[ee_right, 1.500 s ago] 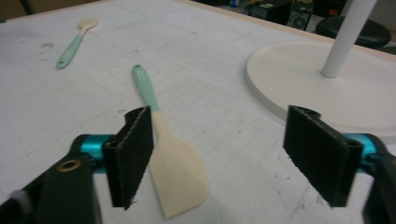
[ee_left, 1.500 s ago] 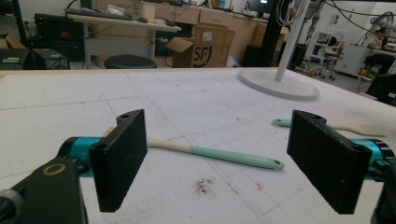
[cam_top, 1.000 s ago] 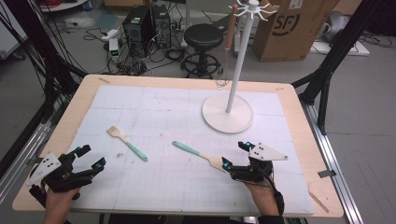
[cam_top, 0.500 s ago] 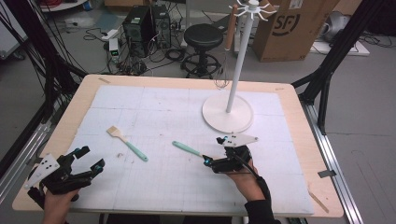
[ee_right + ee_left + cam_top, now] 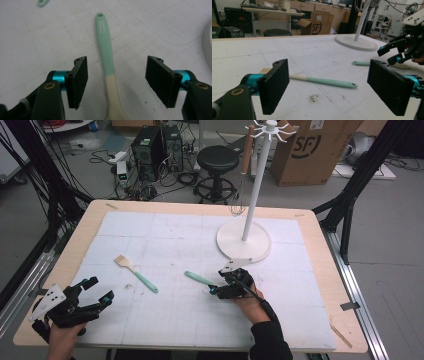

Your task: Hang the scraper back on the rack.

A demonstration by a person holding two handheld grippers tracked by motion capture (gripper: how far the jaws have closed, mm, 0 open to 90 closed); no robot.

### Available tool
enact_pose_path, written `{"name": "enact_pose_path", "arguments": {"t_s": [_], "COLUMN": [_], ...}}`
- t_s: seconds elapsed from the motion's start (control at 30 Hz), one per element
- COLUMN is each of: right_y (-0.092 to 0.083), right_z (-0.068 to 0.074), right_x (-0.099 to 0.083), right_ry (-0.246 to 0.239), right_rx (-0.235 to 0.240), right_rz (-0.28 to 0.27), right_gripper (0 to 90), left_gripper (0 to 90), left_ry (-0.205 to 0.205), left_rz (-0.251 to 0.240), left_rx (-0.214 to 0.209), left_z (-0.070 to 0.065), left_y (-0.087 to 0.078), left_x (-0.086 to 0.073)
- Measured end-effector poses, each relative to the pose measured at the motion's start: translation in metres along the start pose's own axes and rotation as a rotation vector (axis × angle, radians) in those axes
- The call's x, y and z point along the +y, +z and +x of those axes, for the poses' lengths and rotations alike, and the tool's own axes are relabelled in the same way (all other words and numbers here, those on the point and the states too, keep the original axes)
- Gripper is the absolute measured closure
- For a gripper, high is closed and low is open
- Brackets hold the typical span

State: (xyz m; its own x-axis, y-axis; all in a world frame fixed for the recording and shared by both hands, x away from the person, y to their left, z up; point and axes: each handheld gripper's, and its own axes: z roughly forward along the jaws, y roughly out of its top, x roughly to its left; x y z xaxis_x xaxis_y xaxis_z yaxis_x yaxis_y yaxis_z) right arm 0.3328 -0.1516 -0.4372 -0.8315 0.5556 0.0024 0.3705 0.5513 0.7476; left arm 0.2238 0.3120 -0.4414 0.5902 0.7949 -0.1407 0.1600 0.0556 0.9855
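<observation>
My right gripper (image 5: 116,85) straddles the mint-handled spatula (image 5: 108,62), whose long axis runs straight away from the jaws in the right gripper view: the cream neck lies between the pads, the green handle with its hanging hole points ahead. The jaws have just been closing but stand apart, with clear table on either side of the neck, so nothing is gripped. In the high view, the spatula (image 5: 199,278) lies on the white mat near the stand's round base (image 5: 244,241), handle toward the left, and my right gripper (image 5: 225,286) is on its right end. My left gripper (image 5: 92,296) waits near the table's front-left corner, jaws wide and empty, with the pastry brush (image 5: 322,81) lying crosswise ahead of it; the right hand is plainly the nearer to the spatula. I judge the closure must fall squarely across the neck.
</observation>
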Motion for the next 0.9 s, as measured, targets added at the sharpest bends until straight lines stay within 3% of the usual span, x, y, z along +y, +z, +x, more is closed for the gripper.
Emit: {"name": "enact_pose_path", "arguments": {"t_s": [0.13,0.4,0.6,0.9], "right_y": [0.0060,0.0096,0.0106,0.0097], "right_z": [0.0014,0.0020,0.0019,0.0029], "right_x": [0.0007,0.0021,0.0040,0.0059], "right_ry": [-0.036,-0.044,-0.030,0.006], "right_rx": [0.005,0.038,0.049,0.045], "right_rz": [0.017,0.051,0.066,0.081], "right_gripper": [52.2,72.4,79.1,81.0], "left_gripper": [18.6,18.8,19.1,19.3], "left_ry": [0.002,0.002,0.002,-0.002], "left_rz": [0.002,0.006,0.008,0.009], "left_rx": [-0.005,-0.006,-0.010,-0.010], "left_z": [-0.0006,0.0001,-0.0014,-0.0008], "left_y": [0.0007,0.0009,0.0017,0.0012], "left_x": [-0.0004,-0.0010,-0.0013,-0.0017]}}
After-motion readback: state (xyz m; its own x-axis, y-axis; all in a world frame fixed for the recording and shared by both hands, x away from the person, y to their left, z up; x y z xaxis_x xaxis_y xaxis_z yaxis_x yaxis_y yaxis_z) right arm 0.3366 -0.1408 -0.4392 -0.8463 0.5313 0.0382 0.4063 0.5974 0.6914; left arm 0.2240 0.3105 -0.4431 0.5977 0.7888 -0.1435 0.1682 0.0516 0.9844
